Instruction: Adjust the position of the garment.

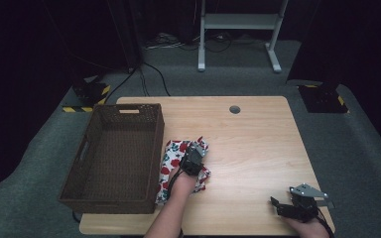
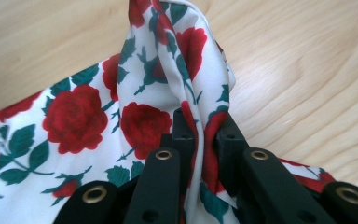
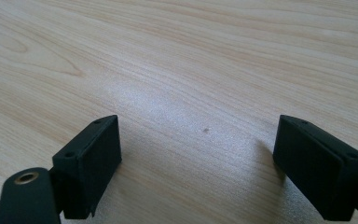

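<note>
Left gripper (image 2: pixel 200 140) is clamped on a pinched-up ridge of the cloth (image 2: pixel 74 121) (white with red roses), which lies bunched on the table (image 1: pixel 258 144) right beside the basket (image 1: pixel 114 158). So we're at the grab step, cloth caught but not yet lifted clear. Right gripper (image 3: pixel 198 158) sits with jaws wide apart and nothing between them, low over bare wood near the front right corner. My guess: next comes a lift and a short carry left over the basket wall, high enough that the hanging fabric doesn't snag the rim.
</note>
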Tool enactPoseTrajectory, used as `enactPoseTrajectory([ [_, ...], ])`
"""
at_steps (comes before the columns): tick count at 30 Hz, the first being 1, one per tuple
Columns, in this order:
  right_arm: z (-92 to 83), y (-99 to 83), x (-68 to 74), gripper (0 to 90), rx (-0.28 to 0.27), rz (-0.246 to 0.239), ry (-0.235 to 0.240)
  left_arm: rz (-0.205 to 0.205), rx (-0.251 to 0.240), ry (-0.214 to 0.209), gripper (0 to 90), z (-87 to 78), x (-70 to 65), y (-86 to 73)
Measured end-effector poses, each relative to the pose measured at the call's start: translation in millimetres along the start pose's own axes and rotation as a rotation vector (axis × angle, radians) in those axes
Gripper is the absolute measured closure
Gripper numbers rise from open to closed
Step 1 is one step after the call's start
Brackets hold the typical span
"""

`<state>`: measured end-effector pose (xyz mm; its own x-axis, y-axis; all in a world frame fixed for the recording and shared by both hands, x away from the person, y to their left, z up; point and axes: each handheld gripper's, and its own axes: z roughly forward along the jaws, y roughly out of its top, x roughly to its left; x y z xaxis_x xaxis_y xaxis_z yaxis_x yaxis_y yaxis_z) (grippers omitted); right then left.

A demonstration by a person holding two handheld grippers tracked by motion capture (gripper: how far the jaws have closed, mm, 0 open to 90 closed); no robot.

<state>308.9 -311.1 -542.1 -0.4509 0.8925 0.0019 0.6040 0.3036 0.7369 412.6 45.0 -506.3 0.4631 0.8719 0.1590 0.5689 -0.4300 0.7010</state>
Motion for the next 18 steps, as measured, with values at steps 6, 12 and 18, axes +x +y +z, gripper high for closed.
enactPoseTrajectory([
  [6,0.9,0.5,1.2,13.9,0.002,-0.007,-0.003,-0.007,-0.139,-0.059,81.7,-22.9,-8.9,0.9],
  [12,0.8,0.5,1.1,14.0,0.002,-0.006,-0.002,-0.048,-0.251,-0.099,81.7,-40.9,-11.2,-4.5],
  [18,0.6,0.5,0.4,14.0,0.0,-0.002,0.001,-0.085,-0.354,-0.124,81.7,-59.2,-8.8,-9.6],
])
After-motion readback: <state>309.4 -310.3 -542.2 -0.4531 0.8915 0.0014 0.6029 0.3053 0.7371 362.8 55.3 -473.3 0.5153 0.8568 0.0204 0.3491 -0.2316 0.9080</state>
